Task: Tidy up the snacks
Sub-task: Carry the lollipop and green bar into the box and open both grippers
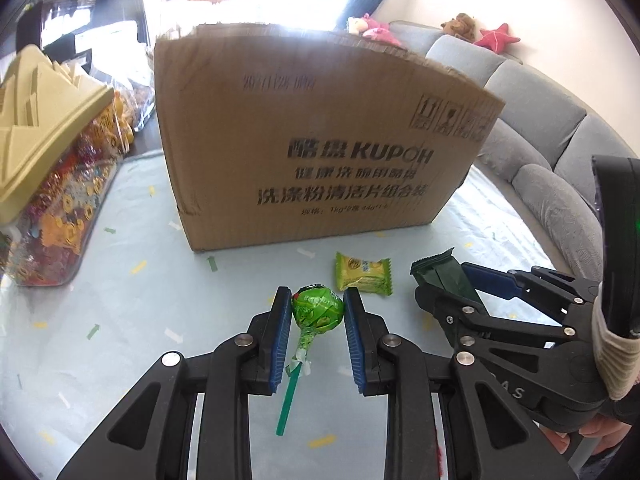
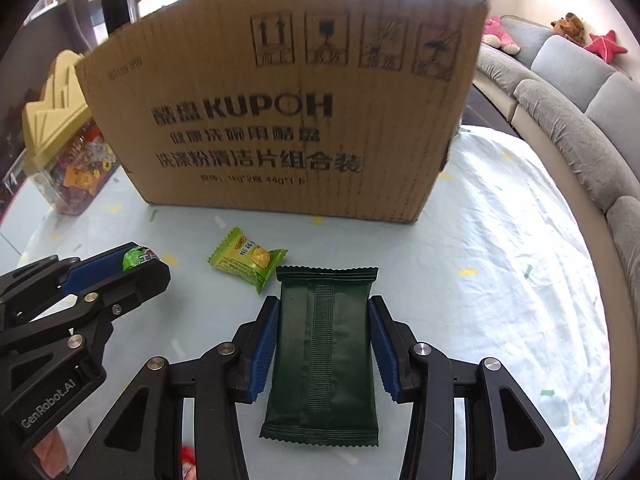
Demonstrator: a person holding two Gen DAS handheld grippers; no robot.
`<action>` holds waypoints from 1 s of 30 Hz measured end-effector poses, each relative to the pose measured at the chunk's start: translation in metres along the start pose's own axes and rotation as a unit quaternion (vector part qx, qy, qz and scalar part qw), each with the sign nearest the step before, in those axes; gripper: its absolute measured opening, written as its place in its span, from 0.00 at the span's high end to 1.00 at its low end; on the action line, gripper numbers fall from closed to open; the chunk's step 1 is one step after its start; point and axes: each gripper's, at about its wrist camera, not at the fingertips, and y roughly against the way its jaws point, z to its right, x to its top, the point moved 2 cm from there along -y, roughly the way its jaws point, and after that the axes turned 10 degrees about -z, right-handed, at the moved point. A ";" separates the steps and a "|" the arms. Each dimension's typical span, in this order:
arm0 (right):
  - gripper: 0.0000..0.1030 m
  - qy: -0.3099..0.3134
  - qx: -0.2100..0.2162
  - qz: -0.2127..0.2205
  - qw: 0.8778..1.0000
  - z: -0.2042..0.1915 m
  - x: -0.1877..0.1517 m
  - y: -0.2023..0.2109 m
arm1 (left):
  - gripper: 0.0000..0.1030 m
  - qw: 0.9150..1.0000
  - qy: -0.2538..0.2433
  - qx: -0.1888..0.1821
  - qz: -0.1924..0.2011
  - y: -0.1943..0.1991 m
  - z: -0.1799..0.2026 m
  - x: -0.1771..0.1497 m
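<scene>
My left gripper has its blue pads around the head of a green lollipop, stick pointing back toward me; the pads touch or nearly touch it. It also shows in the right wrist view. My right gripper has its pads against both sides of a dark green snack packet lying on the table; the packet also shows in the left wrist view. A small yellow-green candy packet lies loose between them, also in the right wrist view. A cardboard box stands behind.
A clear candy jar with a cream lid stands at the left. The table has a pale cloth. A grey sofa with plush toys curves along the right. Bagged snacks lie behind the jar.
</scene>
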 end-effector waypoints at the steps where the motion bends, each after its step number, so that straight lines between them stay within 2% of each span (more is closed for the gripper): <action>1: 0.56 0.000 0.003 0.005 1.000 0.001 0.000 0.005 | 0.74 1.000 0.000 0.001 0.003 0.004 0.001 0.000; 16: 0.56 0.017 0.035 0.109 0.993 0.001 0.016 0.092 | 0.74 0.996 -0.015 0.031 0.085 0.079 0.018 0.037; 24: 0.56 0.025 0.039 0.158 0.986 -0.001 0.048 0.126 | 0.74 0.990 -0.026 0.059 0.122 0.110 0.019 0.073; 30: 0.56 0.035 0.043 0.178 0.982 -0.001 0.080 0.144 | 0.74 0.987 -0.035 0.072 0.138 0.120 0.017 0.108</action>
